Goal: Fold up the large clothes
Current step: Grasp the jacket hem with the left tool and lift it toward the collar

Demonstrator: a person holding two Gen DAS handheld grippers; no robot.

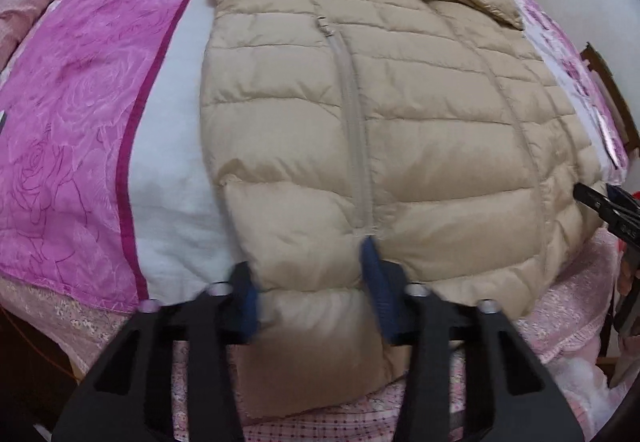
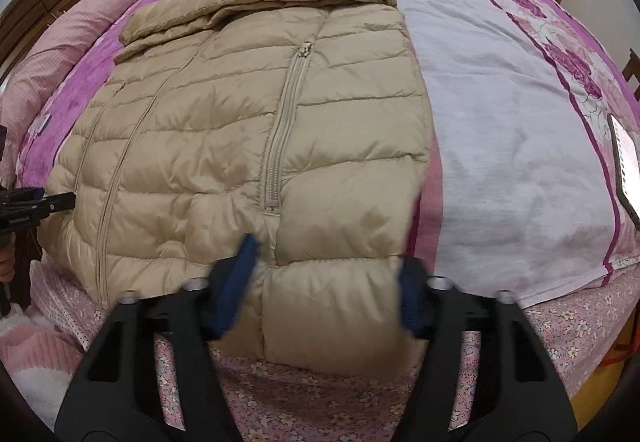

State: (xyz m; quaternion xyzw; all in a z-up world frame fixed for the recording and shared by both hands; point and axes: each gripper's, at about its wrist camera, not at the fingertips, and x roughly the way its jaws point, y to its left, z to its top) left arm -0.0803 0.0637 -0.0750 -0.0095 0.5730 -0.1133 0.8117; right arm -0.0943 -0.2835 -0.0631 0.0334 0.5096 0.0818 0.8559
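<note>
Left gripper [image 1: 312, 282] & right gripper [image 2: 324, 278] both spread wide, straddling near hem corners of beige puffer jacket [image 2: 248, 113], no clamp seen; jacket flat on bed [image 2: 500, 121], bare sheet left & right, hood far.

- one beige puffer jacket [image 1: 380, 113] on the bed
- two pocket zippers [image 2: 280, 129] on it
- two grippers: left gripper [image 1: 312, 282], right gripper [image 2: 324, 274]
- one phone [image 2: 626, 165] at the bed's right edge
- one pink bolster [image 2: 80, 29] along the left edge
</note>
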